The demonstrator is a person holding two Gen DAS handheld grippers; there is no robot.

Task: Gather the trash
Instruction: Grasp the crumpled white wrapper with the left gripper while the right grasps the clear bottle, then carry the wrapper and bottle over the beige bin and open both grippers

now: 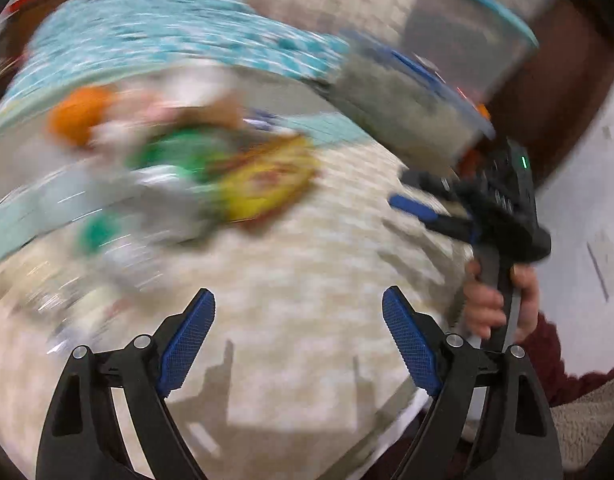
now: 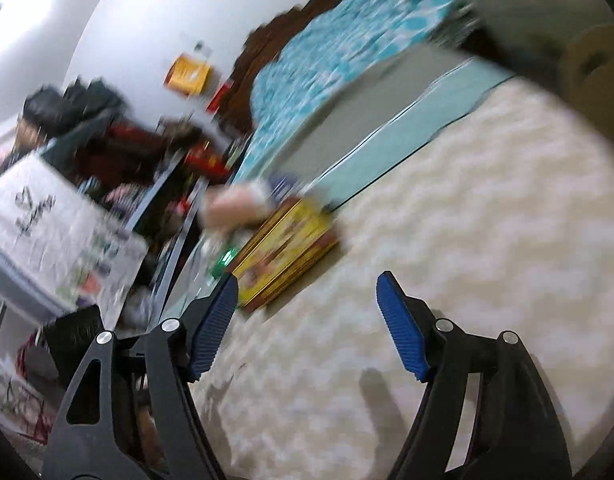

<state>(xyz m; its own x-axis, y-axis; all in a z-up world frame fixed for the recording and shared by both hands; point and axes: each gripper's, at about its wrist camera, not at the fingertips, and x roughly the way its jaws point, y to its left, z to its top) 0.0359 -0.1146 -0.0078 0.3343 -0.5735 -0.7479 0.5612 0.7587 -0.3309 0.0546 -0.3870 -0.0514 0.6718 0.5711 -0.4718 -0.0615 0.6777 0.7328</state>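
Trash (image 1: 211, 168): blurred wrapper pile on bed (image 1: 299, 280), ahead of both tools | left claw (image 1: 299, 344): spread, empty | right claw (image 2: 307, 328): spread, empty | judgement: jaws wide to straddle next wrapper.

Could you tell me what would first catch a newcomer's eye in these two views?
Probably the bright litter heap on the cream bedspread: a yellow packet, something green and something orange, all blurred. Behind it lies a turquoise patterned blanket. Both the left gripper and the right gripper are open and empty above the spread.
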